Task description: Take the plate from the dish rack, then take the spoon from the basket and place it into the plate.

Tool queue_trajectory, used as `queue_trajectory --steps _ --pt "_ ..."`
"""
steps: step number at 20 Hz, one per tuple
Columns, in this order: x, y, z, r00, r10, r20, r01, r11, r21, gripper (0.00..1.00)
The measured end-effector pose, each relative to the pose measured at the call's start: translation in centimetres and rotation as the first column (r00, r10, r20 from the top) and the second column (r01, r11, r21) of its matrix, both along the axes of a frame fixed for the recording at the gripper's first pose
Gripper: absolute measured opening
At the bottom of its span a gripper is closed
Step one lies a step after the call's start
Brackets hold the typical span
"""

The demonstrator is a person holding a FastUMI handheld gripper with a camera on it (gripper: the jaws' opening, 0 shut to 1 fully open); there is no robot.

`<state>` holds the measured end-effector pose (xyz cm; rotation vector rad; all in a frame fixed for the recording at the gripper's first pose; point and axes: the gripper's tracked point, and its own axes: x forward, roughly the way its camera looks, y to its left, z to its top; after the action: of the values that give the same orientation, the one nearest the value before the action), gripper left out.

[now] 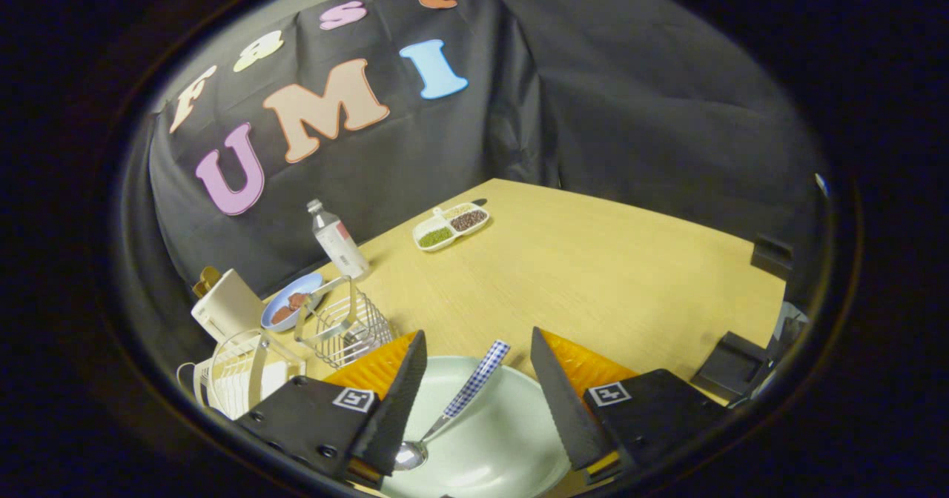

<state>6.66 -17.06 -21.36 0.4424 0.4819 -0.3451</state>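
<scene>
While the gripper [478, 387] holds its fingers wide and empty, spoon [452, 413]: light, stiff, slippery metal with checked handle, best grip; lies in plate [511, 439], breakable, at table's [593, 276] near edge.

Staged test booth, not a real kitchen: black cloth wall [593, 98] draped behind a bare wood table [593, 276]. Kitchen props laid out on it: wire basket [348, 327], white rack [237, 376], bottle [337, 240], divided tray [451, 226] of beans.
</scene>
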Motion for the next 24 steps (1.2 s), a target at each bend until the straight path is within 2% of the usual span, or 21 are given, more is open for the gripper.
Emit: queue_trajectory --steps 3,6,9,13,16,21,24 --pt "0.3 0.3 1.6 0.998 0.057 0.016 -0.054 0.992 -0.113 0.84" --pt "0.8 2.2 3.9 0.982 0.187 0.01 -0.176 0.943 -0.284 1.0" --pt "0.8 5.5 6.9 0.948 0.314 0.056 -0.272 0.886 -0.376 1.0" --pt "-0.4 10.9 11.7 0.876 0.438 0.2 -0.342 0.859 -0.382 1.0" --pt "-2.1 13.6 14.8 0.833 0.479 0.276 -0.348 0.842 -0.411 1.0" --pt "-4.4 17.0 17.6 0.777 0.542 0.319 -0.384 0.811 -0.442 1.0" --pt "-5.6 18.1 18.7 0.751 0.557 0.354 -0.393 0.808 -0.438 1.0"
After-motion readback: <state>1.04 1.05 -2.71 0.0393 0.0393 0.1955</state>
